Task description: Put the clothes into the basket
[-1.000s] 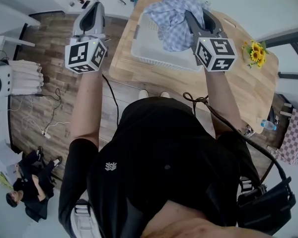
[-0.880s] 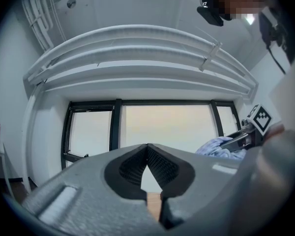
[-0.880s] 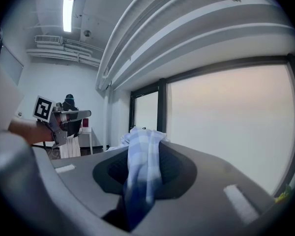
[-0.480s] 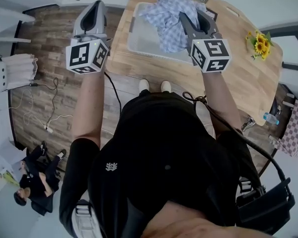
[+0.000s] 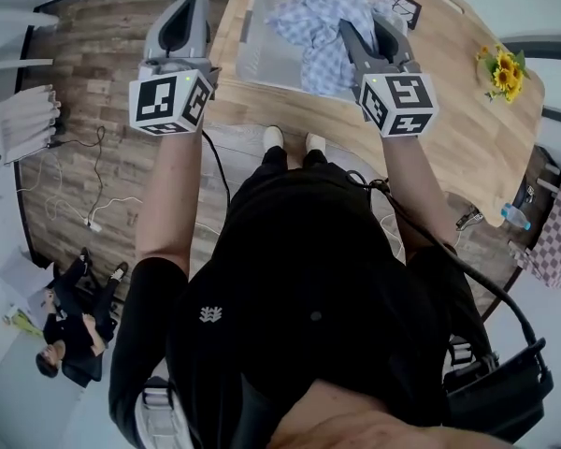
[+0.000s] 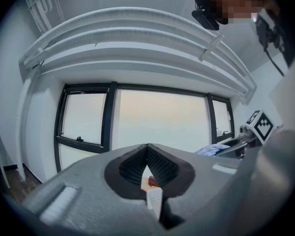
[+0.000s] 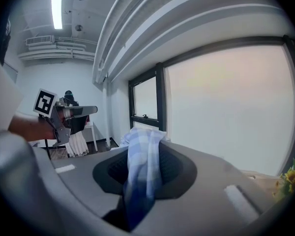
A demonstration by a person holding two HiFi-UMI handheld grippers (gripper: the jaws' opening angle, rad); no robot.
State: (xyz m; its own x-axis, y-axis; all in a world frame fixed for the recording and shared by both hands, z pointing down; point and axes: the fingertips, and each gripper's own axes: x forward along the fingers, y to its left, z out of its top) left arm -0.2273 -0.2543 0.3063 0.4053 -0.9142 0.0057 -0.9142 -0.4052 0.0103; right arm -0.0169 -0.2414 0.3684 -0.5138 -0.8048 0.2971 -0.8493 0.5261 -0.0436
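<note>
Right tool (image 5: 366,37) is clamped on the checked cloth (image 5: 320,21). In the right gripper view the blue-and-white fabric runs straight down through the narrow gap between the jaws, with both pads pressing on it, and it bunches up above the tips. From the head view, the cloth hangs over the white basket (image 5: 260,56) and covers its right half. I can't tell whether the bottom of the cloth touches the basket yet.

The basket sits on the wooden surface (image 5: 449,148), near its left end. There are yellow flowers (image 5: 505,67) well off to the right on the same surface, and a dark picture frame (image 5: 398,5) just behind the basket.

Left tool (image 5: 188,15) has its jaws together and nothing gripped; its own view shows only a sliver of background through the slit. It's beside the surface's left edge, over the wooden floor (image 5: 93,157), well apart from the cloth. It's pointing at the big window (image 6: 160,119).

The two tools are side by side, with their marker cubes facing me.
</note>
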